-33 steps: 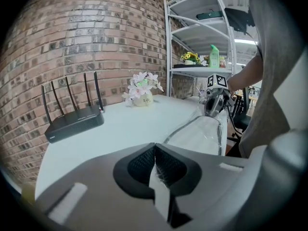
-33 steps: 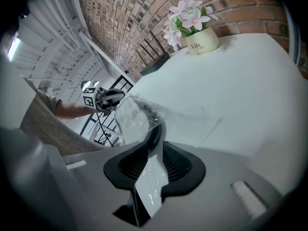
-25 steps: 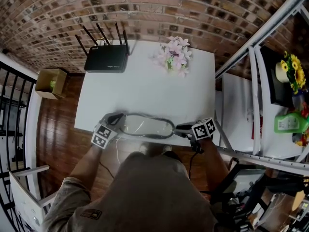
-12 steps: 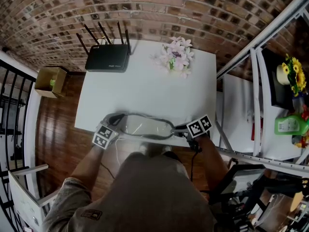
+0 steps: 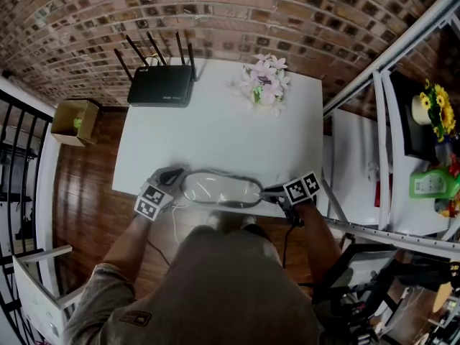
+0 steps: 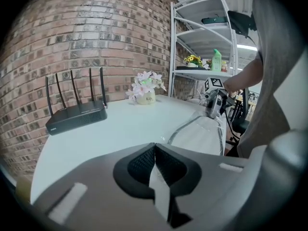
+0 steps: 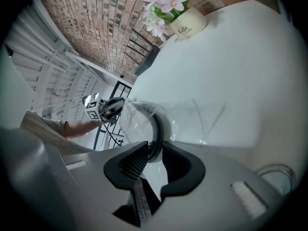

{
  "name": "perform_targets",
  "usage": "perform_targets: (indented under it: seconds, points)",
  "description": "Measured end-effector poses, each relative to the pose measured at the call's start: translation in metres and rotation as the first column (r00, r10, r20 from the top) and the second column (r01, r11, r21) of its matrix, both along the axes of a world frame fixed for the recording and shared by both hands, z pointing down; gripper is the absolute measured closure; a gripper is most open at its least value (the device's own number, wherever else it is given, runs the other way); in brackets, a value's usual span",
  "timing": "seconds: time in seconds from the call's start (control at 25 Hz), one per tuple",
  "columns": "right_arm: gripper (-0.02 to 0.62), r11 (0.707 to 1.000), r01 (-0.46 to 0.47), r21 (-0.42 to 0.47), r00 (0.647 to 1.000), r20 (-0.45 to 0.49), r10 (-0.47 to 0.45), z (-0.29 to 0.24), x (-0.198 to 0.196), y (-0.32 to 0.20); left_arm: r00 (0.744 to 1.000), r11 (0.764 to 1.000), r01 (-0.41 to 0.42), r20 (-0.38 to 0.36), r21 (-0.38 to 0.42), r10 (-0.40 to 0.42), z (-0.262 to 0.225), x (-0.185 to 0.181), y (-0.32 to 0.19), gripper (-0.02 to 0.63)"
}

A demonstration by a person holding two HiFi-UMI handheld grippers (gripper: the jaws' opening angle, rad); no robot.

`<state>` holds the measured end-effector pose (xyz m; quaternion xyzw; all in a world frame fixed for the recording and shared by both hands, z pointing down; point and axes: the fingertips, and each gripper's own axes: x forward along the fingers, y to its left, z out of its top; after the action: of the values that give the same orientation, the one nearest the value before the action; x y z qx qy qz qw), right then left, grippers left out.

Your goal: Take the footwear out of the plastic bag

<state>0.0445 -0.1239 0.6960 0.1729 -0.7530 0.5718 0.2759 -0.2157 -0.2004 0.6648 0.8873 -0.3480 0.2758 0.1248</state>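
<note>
A clear plastic bag lies along the front edge of the white table. Inside it is a pale piece of footwear with a dark rim. My left gripper is shut on the bag's left end, with a strip of film pinched between its pads. My right gripper is at the bag's right end. Its jaws have just been closing, and the footwear's dark rim now sits pressed between its pads. I cannot tell whether film lies between pads and rim.
A black router with several antennas stands at the table's back left, and a pot of pink flowers at the back right. A white metal shelf unit stands close on the right. A cardboard box sits on the wooden floor to the left.
The right gripper has rolled a little and its jaws have narrowed onto the footwear's end. The bag's outline has rounded slightly. The left gripper has hardly moved.
</note>
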Motion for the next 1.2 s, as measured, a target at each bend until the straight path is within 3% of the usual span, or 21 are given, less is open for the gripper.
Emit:
perform_targets:
  seconds: [0.56,0.76,0.92,1.12,1.2]
  points:
    - [0.493,0.994,-0.108,0.002,0.994,-0.017,0.108,-0.007,0.039,-0.001,1.0,1.0,0.016,0.024,0.004,-0.016,-0.004,-0.028,-0.015,0.603]
    - [0.468,0.997,-0.082,0.013,0.996,-0.029,0.083,-0.003,0.031,0.001,0.999,1.0,0.017,0.029,0.0,-0.017,-0.001,-0.035,-0.015,0.603]
    - [0.376,0.999,-0.035,0.015,0.999,-0.04,0.035,-0.006,0.023,0.003,1.0,1.0,0.007,0.026,-0.005,-0.006,0.001,-0.037,-0.014,0.603]
    - [0.368,0.999,-0.028,0.029,0.998,-0.058,0.03,-0.006,0.018,-0.001,1.0,1.0,0.004,0.01,-0.003,-0.004,0.002,-0.035,-0.015,0.603]
    - [0.396,0.999,-0.027,0.035,0.997,-0.067,0.03,-0.004,0.016,-0.001,1.0,1.0,0.006,0.017,-0.007,-0.006,0.002,-0.034,-0.014,0.603]
